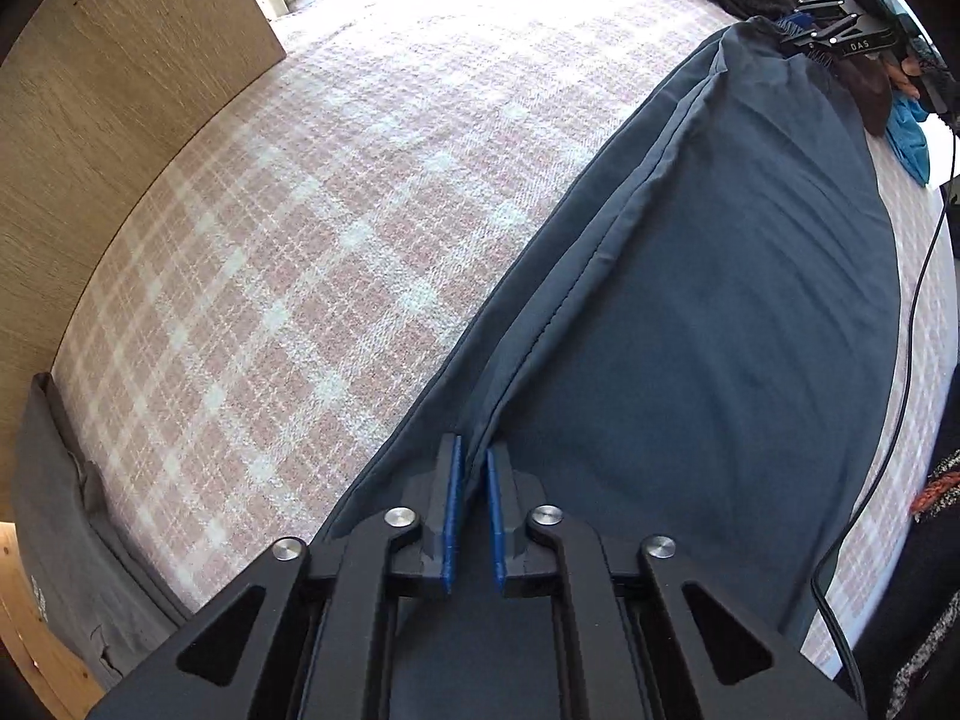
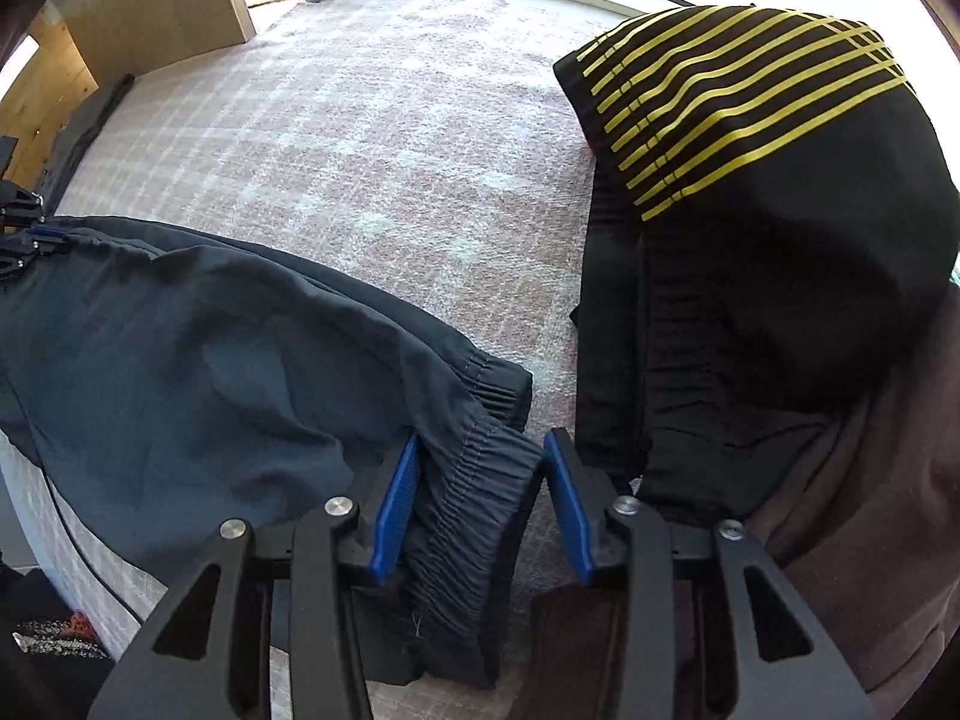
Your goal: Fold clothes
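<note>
Dark blue trousers (image 1: 708,312) lie stretched across a pink plaid bed cover (image 1: 312,252). My left gripper (image 1: 473,516) is at their wide near end, its blue pads almost together with a folded seam edge of the cloth pinched between them. At the far narrow end sits my right gripper (image 1: 831,30). In the right wrist view the trousers (image 2: 198,348) end in two elastic cuffs, and the nearer cuff (image 2: 480,492) lies between the pads of my right gripper (image 2: 480,510), which stands wide open. My left gripper (image 2: 30,234) shows at the trousers' far left end.
A black garment with yellow stripes (image 2: 750,138) rests on a brown garment (image 2: 870,510) just right of the cuffs. A wooden panel (image 1: 96,138) borders the bed's left side, with a grey garment (image 1: 60,528) beside it. A black cable (image 1: 900,372) trails over the right edge near a blue cloth (image 1: 909,138).
</note>
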{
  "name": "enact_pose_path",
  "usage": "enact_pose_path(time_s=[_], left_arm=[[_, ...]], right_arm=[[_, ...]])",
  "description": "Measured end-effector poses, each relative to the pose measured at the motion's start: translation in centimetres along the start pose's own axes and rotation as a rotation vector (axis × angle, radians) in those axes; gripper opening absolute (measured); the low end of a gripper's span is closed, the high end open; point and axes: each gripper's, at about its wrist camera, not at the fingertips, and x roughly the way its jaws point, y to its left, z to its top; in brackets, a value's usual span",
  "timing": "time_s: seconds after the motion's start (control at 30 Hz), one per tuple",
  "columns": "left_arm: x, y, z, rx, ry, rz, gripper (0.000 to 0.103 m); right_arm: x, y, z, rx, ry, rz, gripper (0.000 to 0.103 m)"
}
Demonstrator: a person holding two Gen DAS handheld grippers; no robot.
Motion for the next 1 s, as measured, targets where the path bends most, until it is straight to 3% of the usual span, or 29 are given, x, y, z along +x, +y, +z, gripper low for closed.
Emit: enact_pose_path(time_s=[0.33,0.43,0.53,0.6,0.63,0.83,1.0], left_arm=[[-1.8,1.3,-2.0,-0.046,-0.033,0.029,0.001],[-1.3,2.4,-2.4,-0.076,-0.011,0.038,0.002],[-0.7,3.5,-2.2,-0.122,-0.003,0.084,0.013],[-0.9,4.3,-2.3,-0.158,0.000,0.119,0.027],[-1.5,4.4,-2.5,-0.168,-0.012,0.131,0.030],[-8.1,4.2,-5.8,-0.239,-0.113,0.170,0.029],[-15.1,-1.3,-12.4,-0.282,-0.177,0.173,0.039]], right_arm=[[-2.9,0.6,0.2,0.012,-0.081,0.059,0.025],[-0.9,-0.1,1.1,0.041,-0.016,0.082,0.029],[-0.2,-0.2,1.5,0.034,-0.004,0.054,0.029],[-0.8,-0.1,1.5,0.023,-0.018,0.006,0.038],[-1.2,-0.1,1.5,0.020,-0.024,-0.023,0.045],[-4.9,-0.3,0.2,0.016,-0.104,-0.060,0.046],[-7.0,-0.8,-2.1,0.047,-0.153,-0.070,0.046]])
